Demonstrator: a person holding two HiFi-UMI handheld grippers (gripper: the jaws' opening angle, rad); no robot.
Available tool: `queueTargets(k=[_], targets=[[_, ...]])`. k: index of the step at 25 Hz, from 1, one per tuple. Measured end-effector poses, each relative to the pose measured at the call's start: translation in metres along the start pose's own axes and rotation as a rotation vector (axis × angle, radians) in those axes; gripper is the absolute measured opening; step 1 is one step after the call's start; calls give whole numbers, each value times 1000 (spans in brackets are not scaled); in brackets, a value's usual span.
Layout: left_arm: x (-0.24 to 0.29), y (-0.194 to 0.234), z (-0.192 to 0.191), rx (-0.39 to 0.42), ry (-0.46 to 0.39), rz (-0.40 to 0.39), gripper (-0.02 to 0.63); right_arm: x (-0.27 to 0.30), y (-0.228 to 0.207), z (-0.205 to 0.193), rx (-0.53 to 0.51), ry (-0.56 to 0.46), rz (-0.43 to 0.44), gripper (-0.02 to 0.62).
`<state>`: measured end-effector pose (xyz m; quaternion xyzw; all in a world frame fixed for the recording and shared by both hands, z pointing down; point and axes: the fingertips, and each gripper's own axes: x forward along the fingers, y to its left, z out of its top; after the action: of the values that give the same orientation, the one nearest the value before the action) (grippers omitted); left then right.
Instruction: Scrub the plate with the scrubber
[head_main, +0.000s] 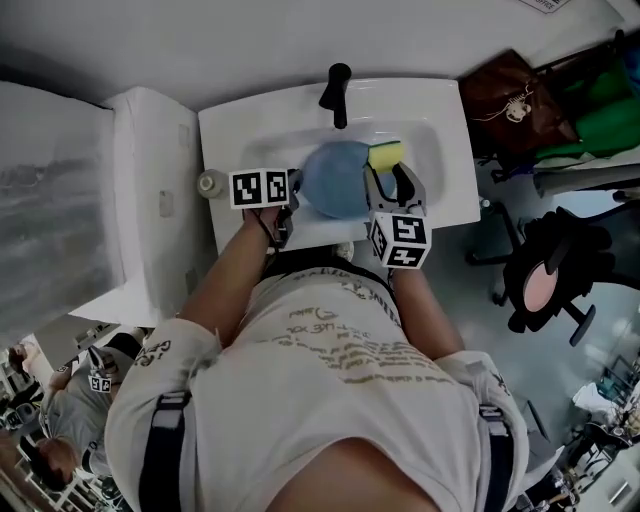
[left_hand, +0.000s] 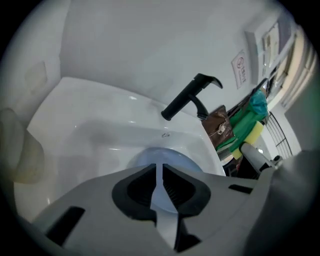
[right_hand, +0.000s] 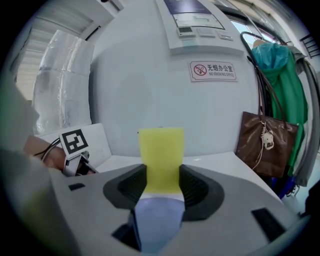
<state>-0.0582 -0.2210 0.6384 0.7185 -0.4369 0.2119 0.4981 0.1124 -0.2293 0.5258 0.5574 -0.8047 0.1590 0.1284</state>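
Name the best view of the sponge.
Right gripper view: the sponge sits centred, clamped in the right gripper. Head view shows it small at the edge of the plate; left gripper view, only a yellow sliver.

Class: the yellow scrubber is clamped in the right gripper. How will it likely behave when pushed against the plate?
The scrubber looks like foam, so it is probably light and soft. It stands straight above the jaws of the right gripper, so it likely keeps its shape, yet it should squash against the plate. Being blocky, it shouldn't roll.
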Motion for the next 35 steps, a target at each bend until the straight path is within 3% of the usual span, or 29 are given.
queueTargets(k=[3, 4, 5, 6, 11, 18, 28, 29, 31, 35], targets=[[14, 11, -7, -114, 45, -20, 31, 4, 1, -4, 8, 15, -2, 206], [18, 14, -10, -137, 61, -22, 77, 6, 2, -6, 9, 20, -2, 206], [23, 16, -13, -151, 77, -24, 174, 7, 3, -7, 9, 26, -1, 206], [27, 18, -15, -157, 94, -24, 199, 9, 5, -9, 9, 32, 0, 206], [46, 30, -27, -173, 169, -12, 199, 13, 10, -17, 9, 59, 2, 206], [74, 41, -55, -280, 341, -48, 201, 13, -1, -17, 25, 74, -43, 206], [96, 59, -72, -396, 413, -52, 199, 10, -16, -24, 63, 103, -112, 206], [97, 59, -73, -406, 414, -57, 174, 9, -17, -25, 65, 106, -117, 206], [98, 57, -73, -434, 413, -75, 59, 8, -19, -26, 67, 111, -125, 206], [95, 51, -73, -484, 417, -103, 44, 8, -19, -26, 68, 115, -124, 206]])
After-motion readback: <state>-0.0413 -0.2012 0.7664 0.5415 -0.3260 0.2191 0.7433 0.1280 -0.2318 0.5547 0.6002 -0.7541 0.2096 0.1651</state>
